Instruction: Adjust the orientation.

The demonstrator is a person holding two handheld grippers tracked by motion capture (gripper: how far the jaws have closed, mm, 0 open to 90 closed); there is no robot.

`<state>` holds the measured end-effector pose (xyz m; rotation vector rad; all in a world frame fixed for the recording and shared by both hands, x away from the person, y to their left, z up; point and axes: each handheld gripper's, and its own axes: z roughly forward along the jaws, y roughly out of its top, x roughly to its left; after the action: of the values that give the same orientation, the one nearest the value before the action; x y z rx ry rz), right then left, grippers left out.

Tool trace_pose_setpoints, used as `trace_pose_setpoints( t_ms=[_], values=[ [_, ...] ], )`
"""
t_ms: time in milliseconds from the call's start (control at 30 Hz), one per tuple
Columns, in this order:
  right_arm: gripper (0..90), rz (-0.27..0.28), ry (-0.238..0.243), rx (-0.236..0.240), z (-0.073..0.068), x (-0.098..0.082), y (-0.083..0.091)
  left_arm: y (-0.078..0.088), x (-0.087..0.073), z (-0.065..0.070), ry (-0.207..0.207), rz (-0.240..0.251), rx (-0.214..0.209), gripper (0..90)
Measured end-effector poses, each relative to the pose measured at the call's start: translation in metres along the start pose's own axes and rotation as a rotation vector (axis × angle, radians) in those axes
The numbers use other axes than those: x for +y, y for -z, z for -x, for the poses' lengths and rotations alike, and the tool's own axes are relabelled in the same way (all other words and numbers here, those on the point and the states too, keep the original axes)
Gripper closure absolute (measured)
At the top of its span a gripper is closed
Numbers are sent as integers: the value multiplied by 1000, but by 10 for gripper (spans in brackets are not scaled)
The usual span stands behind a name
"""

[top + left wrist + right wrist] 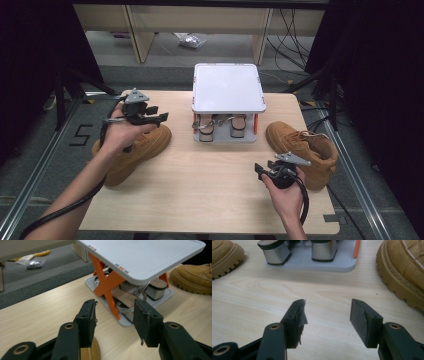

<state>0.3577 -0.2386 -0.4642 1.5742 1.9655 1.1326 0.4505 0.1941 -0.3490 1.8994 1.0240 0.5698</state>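
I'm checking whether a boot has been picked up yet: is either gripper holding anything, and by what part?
Nothing is held. The left gripper and right gripper both stand open with only bare table between their jaws; both boots sit on the table.

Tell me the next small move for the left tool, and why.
Probably lower the left tool onto the tan boot beside it and close on its collar. Its jaws stand open with nothing between them, the tool hovers just above that boot, and the white two-tier rack has a bare top shelf while heeled sandals fill the lower one.
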Motion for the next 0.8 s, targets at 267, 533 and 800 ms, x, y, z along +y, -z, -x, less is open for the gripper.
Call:
trace_pose_setpoints(
  t_ms=[267,533,800],
  values=[
    [452,-26,-3,12,3,-7,-2,30,-20,-23,24,-22,49,513],
    [448,-33,-3,-3,3,-4,1,54,-44,-46,28,-93,110,504],
    [441,-22,11,23,-4,-3,3,99,-76,-68,91,-99,186,505]
  ],
)
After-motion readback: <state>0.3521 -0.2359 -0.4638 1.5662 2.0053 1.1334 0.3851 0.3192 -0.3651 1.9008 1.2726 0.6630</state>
